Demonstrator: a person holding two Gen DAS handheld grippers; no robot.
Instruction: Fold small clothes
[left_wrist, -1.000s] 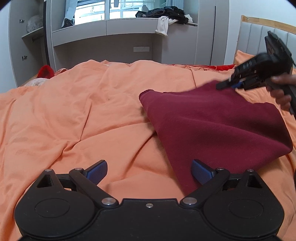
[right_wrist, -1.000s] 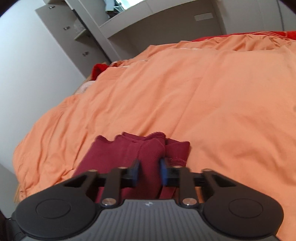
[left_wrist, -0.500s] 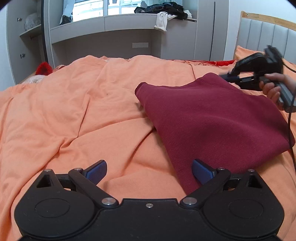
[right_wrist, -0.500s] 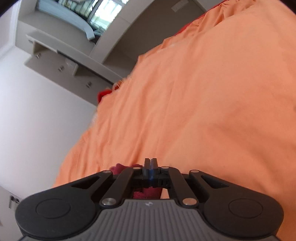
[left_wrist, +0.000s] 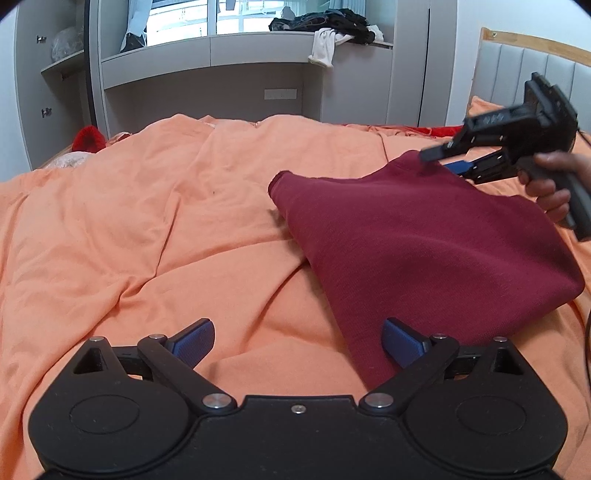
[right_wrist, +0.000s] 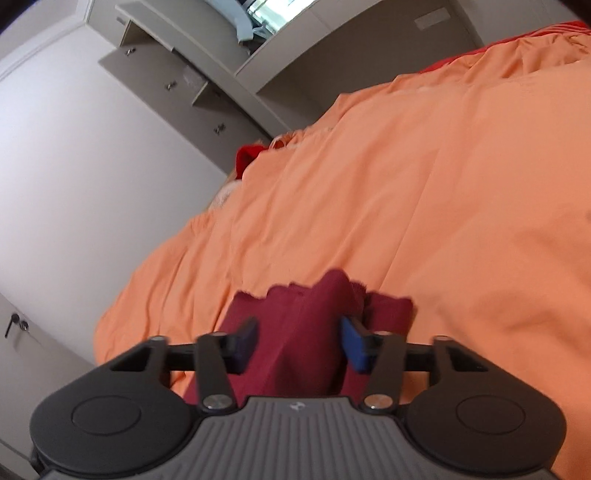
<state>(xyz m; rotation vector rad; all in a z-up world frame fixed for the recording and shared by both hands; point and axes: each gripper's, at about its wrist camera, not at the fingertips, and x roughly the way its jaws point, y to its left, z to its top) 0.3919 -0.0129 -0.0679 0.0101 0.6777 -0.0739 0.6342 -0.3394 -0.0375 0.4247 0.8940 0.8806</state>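
Closest in, the left gripper (left_wrist: 297, 341) hangs with its jaws spread wide and empty just above the orange duvet (left_wrist: 155, 221), the near corner of the maroon garment (left_wrist: 424, 251) running in beside its right finger. Soft, light and floppy by the look of it, that knit should be pinched at a hem or corner. Farther off, the right gripper (right_wrist: 299, 345) stands parted astride the raised far edge, seemingly not clamping it.

Orange duvet (left_wrist: 155, 206) rumpled, covering the bed. Red item (left_wrist: 86, 138) at bed's far left corner. Grey shelf (left_wrist: 236, 48) behind, dark clothes (left_wrist: 325, 22) piled on it, white cloth (left_wrist: 323, 51) hanging off its edge. Padded headboard (left_wrist: 517, 74) far right.
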